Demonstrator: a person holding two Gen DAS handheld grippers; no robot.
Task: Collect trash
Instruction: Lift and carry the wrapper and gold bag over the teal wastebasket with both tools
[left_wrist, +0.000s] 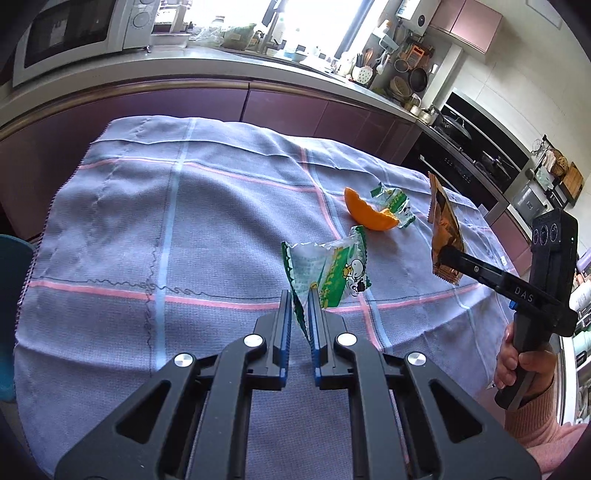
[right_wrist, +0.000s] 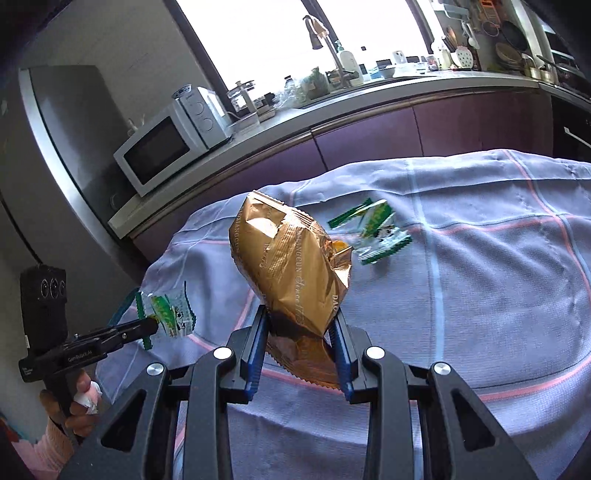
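Gripping green wrapper (left_wrist: 328, 273) above cloth (left_wrist: 184, 221), left claw (left_wrist: 299, 299); far edge bare.

Your table's got a blue checked cloth (left_wrist: 207, 221) over it, and lying on that: an orange peel (left_wrist: 369, 214) touching a green-white wrapper (left_wrist: 393, 201).

The gold bag (right_wrist: 291, 266) hides most of the orange peel (right_wrist: 340, 246) behind it; only a small orange bit peeks out at the bag's right side. The green wrapper (right_wrist: 373, 232) just right of the gold bag is blurry, so its picture cannot be made out. The bottom of the gold bag is tucked between the blue pads (right_wrist: 258, 347), out of sight. The letters on the gold bag are too small to read fully. The tablecloth (right_wrist: 498, 295) under the bag is cut off at the picture's right edge.
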